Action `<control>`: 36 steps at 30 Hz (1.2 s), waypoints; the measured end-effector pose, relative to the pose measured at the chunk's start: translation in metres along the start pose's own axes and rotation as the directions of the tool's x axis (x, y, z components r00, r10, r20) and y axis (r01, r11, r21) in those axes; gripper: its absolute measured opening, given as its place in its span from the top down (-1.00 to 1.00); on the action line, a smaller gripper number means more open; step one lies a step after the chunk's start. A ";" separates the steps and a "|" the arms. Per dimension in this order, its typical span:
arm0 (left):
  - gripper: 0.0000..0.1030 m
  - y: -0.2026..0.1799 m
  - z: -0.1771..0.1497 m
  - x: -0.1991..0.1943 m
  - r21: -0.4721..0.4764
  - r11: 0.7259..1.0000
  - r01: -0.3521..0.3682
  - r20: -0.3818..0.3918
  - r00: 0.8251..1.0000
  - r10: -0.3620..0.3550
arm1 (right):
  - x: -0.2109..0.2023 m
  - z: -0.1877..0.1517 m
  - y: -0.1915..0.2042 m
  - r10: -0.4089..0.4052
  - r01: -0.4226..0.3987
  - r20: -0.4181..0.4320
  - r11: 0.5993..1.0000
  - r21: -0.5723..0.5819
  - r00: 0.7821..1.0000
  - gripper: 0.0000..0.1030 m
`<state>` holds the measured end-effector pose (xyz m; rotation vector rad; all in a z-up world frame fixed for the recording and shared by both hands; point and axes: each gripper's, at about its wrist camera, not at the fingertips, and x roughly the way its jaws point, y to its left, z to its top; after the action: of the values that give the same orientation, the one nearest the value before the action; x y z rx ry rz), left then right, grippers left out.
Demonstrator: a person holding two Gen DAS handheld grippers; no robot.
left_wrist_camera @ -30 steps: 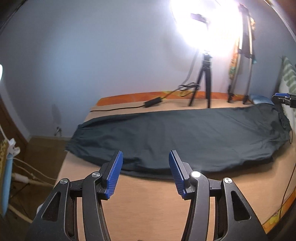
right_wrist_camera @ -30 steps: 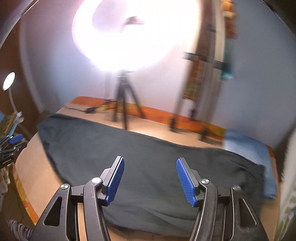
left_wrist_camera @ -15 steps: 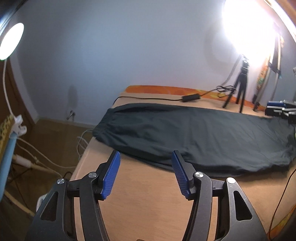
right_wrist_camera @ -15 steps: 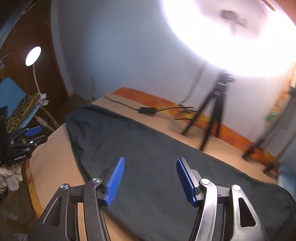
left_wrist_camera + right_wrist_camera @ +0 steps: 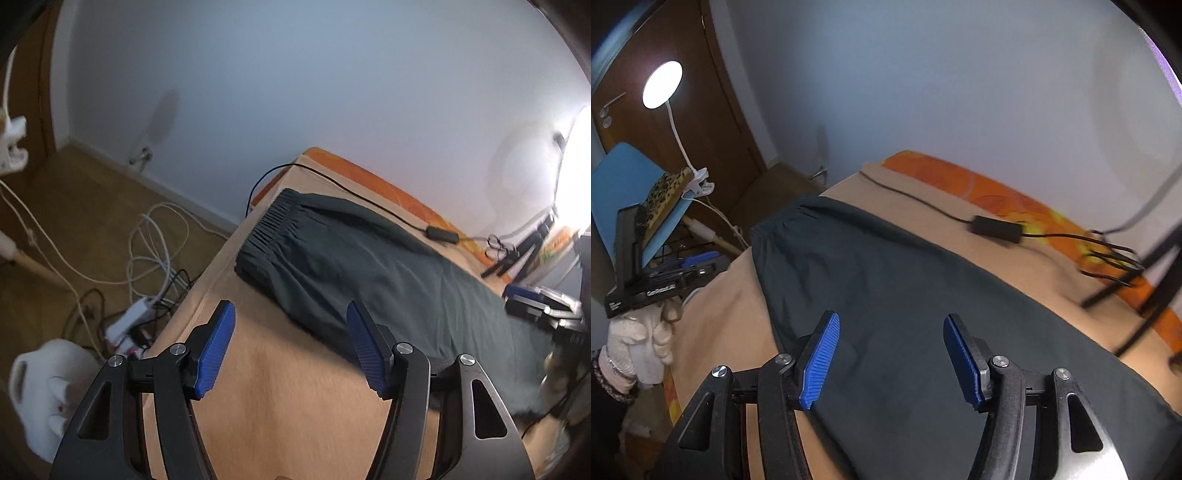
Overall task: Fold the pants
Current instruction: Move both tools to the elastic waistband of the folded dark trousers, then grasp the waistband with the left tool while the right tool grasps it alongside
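Note:
Dark grey pants (image 5: pixel 369 266) lie flat along the tan bed sheet (image 5: pixel 280 391), their elastic waistband (image 5: pixel 271 225) at the bed's left end. My left gripper (image 5: pixel 290 317) hovers over bare sheet just short of the near hem by the waistband; its jaws are opening and nothing is between them. In the right wrist view the same pants (image 5: pixel 923 295) fill the middle. My right gripper (image 5: pixel 890 325) hangs open above the cloth, a little in from the waistband (image 5: pixel 798 214), with nothing between its blue pads.
A black cable with an adapter (image 5: pixel 995 227) runs along the far side of the bed by the orange edge (image 5: pixel 997 195). Tripod legs (image 5: pixel 1145 295) stand at the right. White cables and a power strip (image 5: pixel 136 314) lie on the floor left of the bed. The left gripper's body and a gloved hand (image 5: pixel 639 343) show at the left of the right wrist view.
Both grippers have swept left along the pants toward the waistband end and dropped lower. The left jaws have widened a little. The bright lamp and tripod have slid to the right edge.

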<state>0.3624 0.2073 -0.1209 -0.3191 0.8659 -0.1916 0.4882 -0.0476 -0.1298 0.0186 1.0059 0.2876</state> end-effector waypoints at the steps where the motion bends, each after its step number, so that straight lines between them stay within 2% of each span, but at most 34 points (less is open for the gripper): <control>1: -0.21 0.004 0.003 0.006 -0.025 1.000 0.010 -0.006 1.000 -0.010 | 0.008 0.004 0.004 0.009 -0.009 -0.007 1.000 -0.001 1.000 -0.19; 4: -0.21 0.013 0.006 0.021 -0.082 0.996 0.031 -0.024 0.999 -0.033 | 0.027 0.015 0.016 0.024 -0.024 -0.020 1.000 -0.016 1.000 -0.19; 8: -0.21 0.022 0.007 0.040 -0.114 0.993 0.020 -0.047 0.999 -0.026 | 0.046 0.022 0.025 0.050 -0.051 -0.040 0.999 -0.011 0.998 -0.19; 14: -0.20 0.026 0.016 0.047 -0.132 0.991 0.012 -0.022 1.000 -0.015 | 0.066 0.027 0.023 0.063 -0.061 -0.063 0.998 0.025 0.996 -0.19; 17: 0.05 0.026 0.019 0.051 -0.149 0.989 -0.005 -0.008 1.000 0.004 | 0.075 0.027 0.019 0.068 -0.064 -0.082 0.997 0.053 0.994 -0.19; 18: 0.33 0.027 0.020 0.053 -0.152 0.988 -0.020 -0.005 1.000 0.019 | 0.077 0.026 0.017 0.068 -0.063 -0.090 0.996 0.061 0.994 -0.19; 19: 0.49 0.028 0.020 0.055 -0.155 0.988 -0.025 -0.002 1.000 0.025 | 0.080 0.025 0.015 0.067 -0.061 -0.097 0.996 0.069 0.993 -0.19; 22: 0.68 0.028 0.020 0.058 -0.160 0.987 -0.009 0.013 1.000 0.011 | 0.086 0.023 0.010 0.065 -0.055 -0.115 0.995 0.084 0.991 -0.19; 29: 0.73 0.001 0.014 0.042 -0.014 1.000 -0.027 0.099 0.995 0.029 | 0.081 0.046 0.009 0.070 -0.061 -0.094 0.993 0.103 0.993 -0.19; 33: 0.74 -0.018 0.007 0.035 0.090 0.996 -0.023 0.131 0.991 0.011 | 0.084 0.077 0.021 0.123 -0.112 -0.085 0.986 0.126 0.989 -0.20; 36: 0.74 -0.032 0.004 0.031 0.162 0.986 -0.033 0.154 0.988 0.008 | 0.093 0.098 0.032 0.186 -0.170 -0.088 0.973 0.158 0.979 -0.39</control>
<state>0.3838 0.1695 -0.1297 -0.1682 0.6962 -0.2147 0.6094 0.0175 -0.1492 0.2340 1.1283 0.3797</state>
